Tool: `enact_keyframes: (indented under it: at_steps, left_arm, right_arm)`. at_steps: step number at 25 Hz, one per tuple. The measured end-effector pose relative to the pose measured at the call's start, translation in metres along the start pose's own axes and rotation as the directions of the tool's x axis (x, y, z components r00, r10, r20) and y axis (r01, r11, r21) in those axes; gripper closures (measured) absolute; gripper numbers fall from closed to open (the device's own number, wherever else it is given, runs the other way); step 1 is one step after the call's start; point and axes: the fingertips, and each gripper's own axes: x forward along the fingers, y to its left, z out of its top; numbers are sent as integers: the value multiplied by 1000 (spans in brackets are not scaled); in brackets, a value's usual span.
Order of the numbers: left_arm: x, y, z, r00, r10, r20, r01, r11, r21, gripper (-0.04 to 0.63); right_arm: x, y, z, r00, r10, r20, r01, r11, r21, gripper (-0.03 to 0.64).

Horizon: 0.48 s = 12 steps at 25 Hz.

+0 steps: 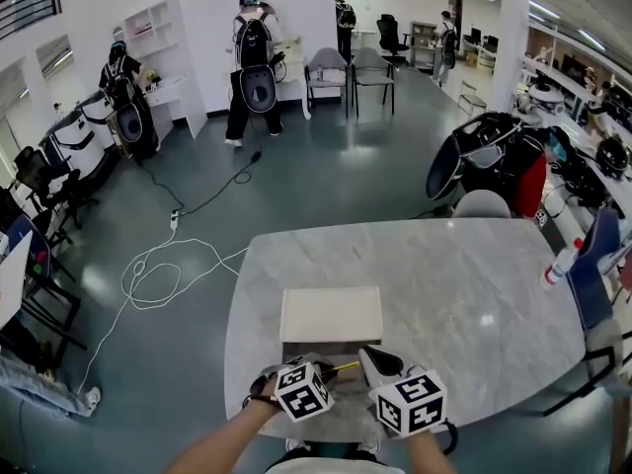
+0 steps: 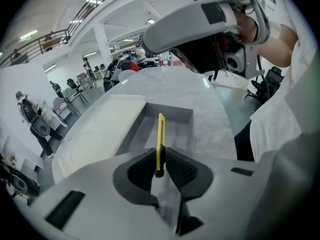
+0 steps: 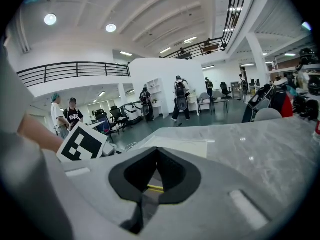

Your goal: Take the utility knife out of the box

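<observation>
Jaws of L gripper (image 2: pixel 160 158) are clamped on yellow utility knife (image 2: pixel 160 131), tip held over open grey box (image 2: pixel 172 113) on marble table (image 2: pixel 200 96); R gripper (image 3: pixel 157 155) jaws are pressed together, empty.

A grey marble table (image 1: pixel 474 284) stands on a glossy dark green floor (image 1: pixel 326 166). Behind are white walls (image 1: pixel 197 8), a white shelf (image 1: pixel 158 33) and two grey chairs (image 1: pixel 327 67). A white cable (image 1: pixel 155 262) lies in loops.

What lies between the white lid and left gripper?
The open grey tray, plus the utility knife clamped by the left gripper; the left gripper view shows both.
</observation>
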Motion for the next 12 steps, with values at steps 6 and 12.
enact_keyframes:
  at_steps: [6,12]
  left_arm:
    - [-23,11,16,994,58,87,-52,996,-75,538]
    - [-49,30,29,973,156,168,-121,972,-203,538]
  right_arm:
    - [-7,2,8,1000,-18,24,18,1000,-5,612]
    - [-14,5,21,999,-14,51,15,1000,-11,612]
